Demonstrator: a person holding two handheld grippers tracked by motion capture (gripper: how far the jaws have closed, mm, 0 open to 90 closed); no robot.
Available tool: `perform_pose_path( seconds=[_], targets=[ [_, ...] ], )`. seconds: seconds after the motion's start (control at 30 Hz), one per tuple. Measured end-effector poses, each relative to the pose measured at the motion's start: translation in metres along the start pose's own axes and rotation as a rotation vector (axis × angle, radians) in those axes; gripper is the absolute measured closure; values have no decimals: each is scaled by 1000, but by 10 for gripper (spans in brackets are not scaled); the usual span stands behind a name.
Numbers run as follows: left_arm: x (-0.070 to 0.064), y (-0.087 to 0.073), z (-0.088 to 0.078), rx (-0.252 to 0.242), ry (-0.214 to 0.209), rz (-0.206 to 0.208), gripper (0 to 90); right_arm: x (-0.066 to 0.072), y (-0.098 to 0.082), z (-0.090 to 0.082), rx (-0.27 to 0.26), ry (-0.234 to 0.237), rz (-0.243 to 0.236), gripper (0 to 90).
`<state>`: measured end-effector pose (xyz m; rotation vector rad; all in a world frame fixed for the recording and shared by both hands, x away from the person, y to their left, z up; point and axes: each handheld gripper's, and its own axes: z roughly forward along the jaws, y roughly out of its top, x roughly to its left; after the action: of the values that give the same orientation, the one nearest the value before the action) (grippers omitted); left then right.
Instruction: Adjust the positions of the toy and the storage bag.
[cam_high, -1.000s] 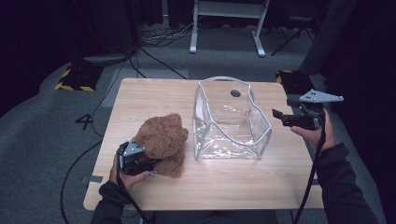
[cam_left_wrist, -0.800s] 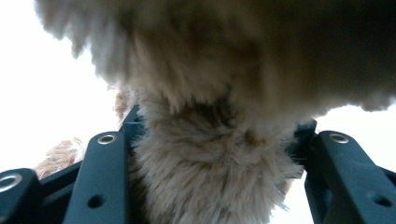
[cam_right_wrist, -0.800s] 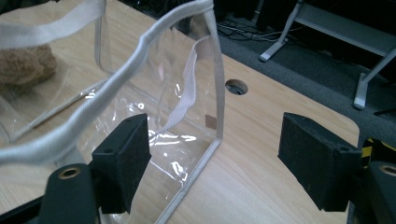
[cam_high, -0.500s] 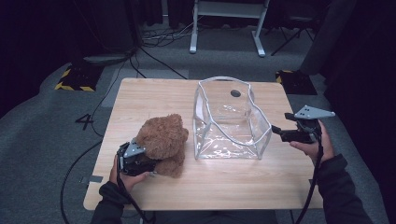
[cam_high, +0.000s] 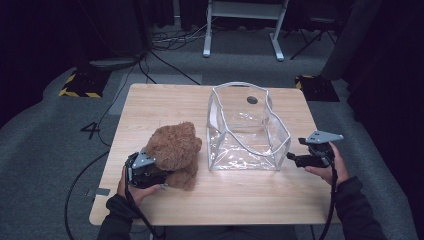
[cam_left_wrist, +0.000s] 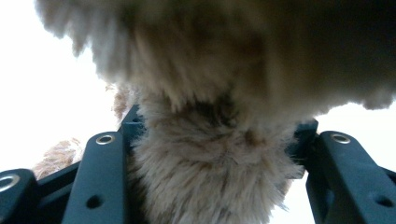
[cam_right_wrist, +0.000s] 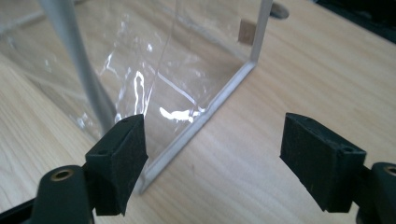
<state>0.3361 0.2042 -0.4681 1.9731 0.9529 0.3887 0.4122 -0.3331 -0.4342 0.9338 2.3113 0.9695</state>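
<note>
L gripper (cam_high: 150, 171) pinches teddy bear (cam_high: 175, 150) — soft, light; grip torso. R gripper (cam_high: 295, 159), jaws spread, at clear bag's (cam_high: 247, 127) 4 o'clock corner — floppy.

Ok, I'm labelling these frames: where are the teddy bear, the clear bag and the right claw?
teddy bear (cam_high: 172, 147): high view, its brown head.
clear bag (cam_high: 274, 131): high view, right wall's rim.
right claw (cam_right_wrist: 212, 158): right gripper view, midway between its open fingertips.

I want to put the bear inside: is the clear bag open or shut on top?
Open. In the high view the clear bag stands upright with its white rim spread wide, nothing inside.
</note>
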Motion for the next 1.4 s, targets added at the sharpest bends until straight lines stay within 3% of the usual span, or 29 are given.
perform_pose_path(
  seconds=[0.3,0.67,0.87,0.93,1.07,1.27,1.4],
  targets=[
    [-2,0,0,2,11,12,448,4,-29,10,55,55,-6,236],
    [-4,-1,0,-12,4,28,452,6,-64,12,101,59,10,236],
    [-4,-2,-1,-12,1,43,452,10,-86,7,103,68,37,228],
    [-4,-3,-1,-14,-2,39,453,8,-92,5,84,78,71,227],
    [-4,-3,-1,-20,-3,40,458,9,-101,3,35,95,95,222],
    [-2,-6,2,-59,-12,59,458,10,-103,2,24,87,103,221],
    [-3,-3,1,-38,-16,53,458,10,-103,2,24,88,106,220]
  ],
)
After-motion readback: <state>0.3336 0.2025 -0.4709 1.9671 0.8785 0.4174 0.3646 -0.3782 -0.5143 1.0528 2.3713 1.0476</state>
